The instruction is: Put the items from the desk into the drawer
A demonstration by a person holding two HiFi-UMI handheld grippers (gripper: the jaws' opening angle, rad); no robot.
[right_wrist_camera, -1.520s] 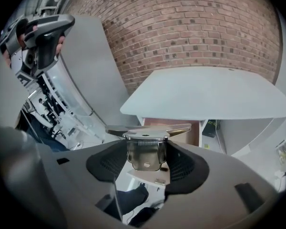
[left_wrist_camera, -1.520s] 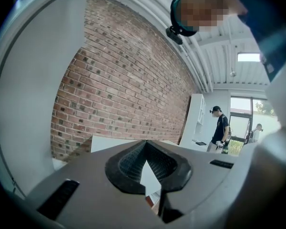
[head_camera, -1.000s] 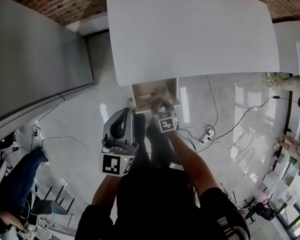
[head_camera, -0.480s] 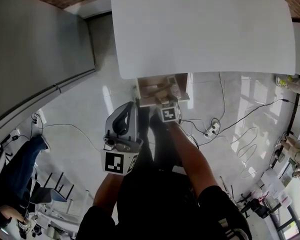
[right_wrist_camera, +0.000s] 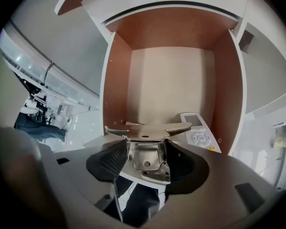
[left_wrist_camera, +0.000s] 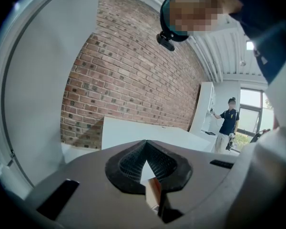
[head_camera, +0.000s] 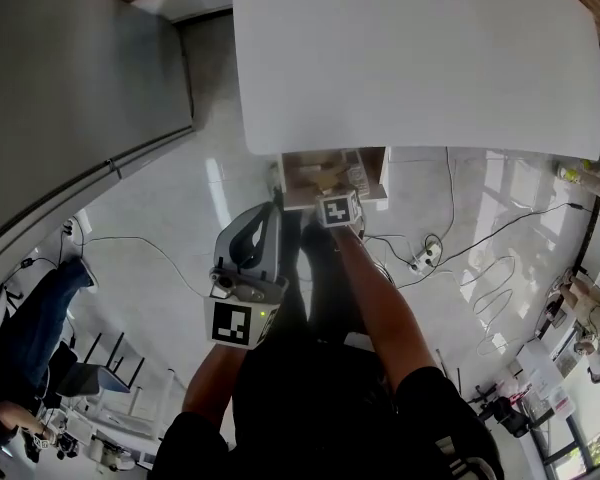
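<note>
1 white desk [head_camera: 410, 58] spans the top of the head view (its edges run out of frame). 1 drawer [right_wrist_camera: 171, 80] stands open under its near edge, its back part hidden beneath the desktop. There are 2 grippers. The left gripper [left_wrist_camera: 145, 168] hangs well short of the drawer, jaws together and empty. The right gripper [right_wrist_camera: 148, 162] is at the drawer's front, jaws clamped on 1 metal clip [right_wrist_camera: 148, 130]. 1 white remote [right_wrist_camera: 196, 133] lies by the drawer's right wall, its near end hidden behind the gripper body. From the head view, the drawer's contents are too small to tell.
</note>
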